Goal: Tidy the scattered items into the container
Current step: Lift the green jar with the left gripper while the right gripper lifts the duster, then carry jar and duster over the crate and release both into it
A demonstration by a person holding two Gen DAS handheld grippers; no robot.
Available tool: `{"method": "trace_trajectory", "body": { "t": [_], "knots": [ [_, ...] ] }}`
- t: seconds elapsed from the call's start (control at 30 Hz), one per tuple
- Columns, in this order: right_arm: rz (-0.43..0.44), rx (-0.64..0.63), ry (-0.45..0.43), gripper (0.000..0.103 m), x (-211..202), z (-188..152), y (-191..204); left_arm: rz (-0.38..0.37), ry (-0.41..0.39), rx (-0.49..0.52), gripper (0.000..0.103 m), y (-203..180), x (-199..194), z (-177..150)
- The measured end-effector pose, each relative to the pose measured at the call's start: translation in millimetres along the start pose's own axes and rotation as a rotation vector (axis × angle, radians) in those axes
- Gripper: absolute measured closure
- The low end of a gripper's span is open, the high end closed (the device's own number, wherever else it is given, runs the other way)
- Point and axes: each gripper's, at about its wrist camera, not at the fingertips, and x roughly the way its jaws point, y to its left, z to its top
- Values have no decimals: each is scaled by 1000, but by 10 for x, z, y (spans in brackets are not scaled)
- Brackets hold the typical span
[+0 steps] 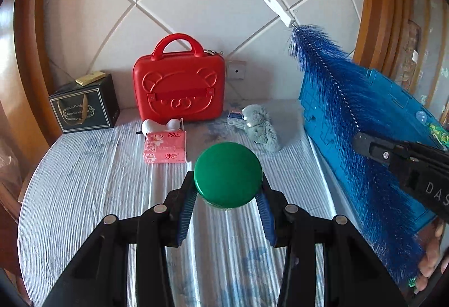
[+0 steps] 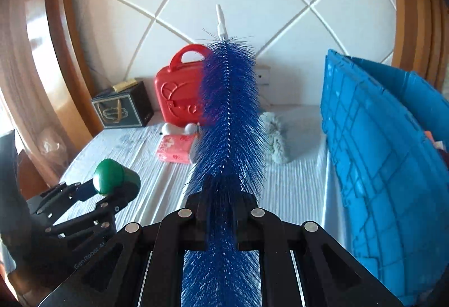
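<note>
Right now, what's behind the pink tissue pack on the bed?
Behind the pink floral tissue pack lie white rounded objects, touching its back edge, then the red bear-embossed plastic case standing upright by the wall. The pack covers the white objects' lower parts, so what they are stays unclear.

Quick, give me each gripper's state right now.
Left gripper: shut on the green-capped jar.
Right gripper: shut on the blue bristle brush.
</note>
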Motion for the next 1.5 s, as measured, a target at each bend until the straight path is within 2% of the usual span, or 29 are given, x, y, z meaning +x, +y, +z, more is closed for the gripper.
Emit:
{"method": "trace_trajectory", "body": {
  "t": [0.27, 0.53, 0.73, 0.93, 1.1, 1.2, 1.3, 1.33, 1.4, 1.5],
  "knots": [
    [-60, 18, -138, 93, -879, 272, -747, -59, -101, 69, 62, -966, -335, 335],
    [-132, 15, -189, 93, -1454, 434, -2125, -105, -157, 89, 62, -2292, -374, 633],
    [-182, 21, -173, 93, -1612, 358, -3246, -135, -106, 124, 62, -3389, -154, 771],
    [-171, 78, -122, 93, -1502, 248, -3983, -121, 29, 210, 62, -4201, 197, 798],
    [-119, 107, -13, 92, -1184, 143, -4289, -89, 177, 244, 62, -4507, 563, 687],
    [-107, 122, 58, 91, -1006, 50, -4397, -53, 224, 271, 62, -4576, 687, 589],
    [-111, 126, 118, 91, -871, -43, -4465, -52, 238, 252, 61, -4557, 684, 575],
    [-116, 125, 130, 91, -842, -67, -4484, -52, 244, 249, 59, -4556, 683, 568],
    [-120, 131, 142, 91, -819, -94, -4523, -50, 252, 239, 47, -4540, 677, 551],
    [-116, 139, 144, 90, -829, -120, -4558, -54, 238, 224, 40, -4524, 616, 537]
  ]
}}
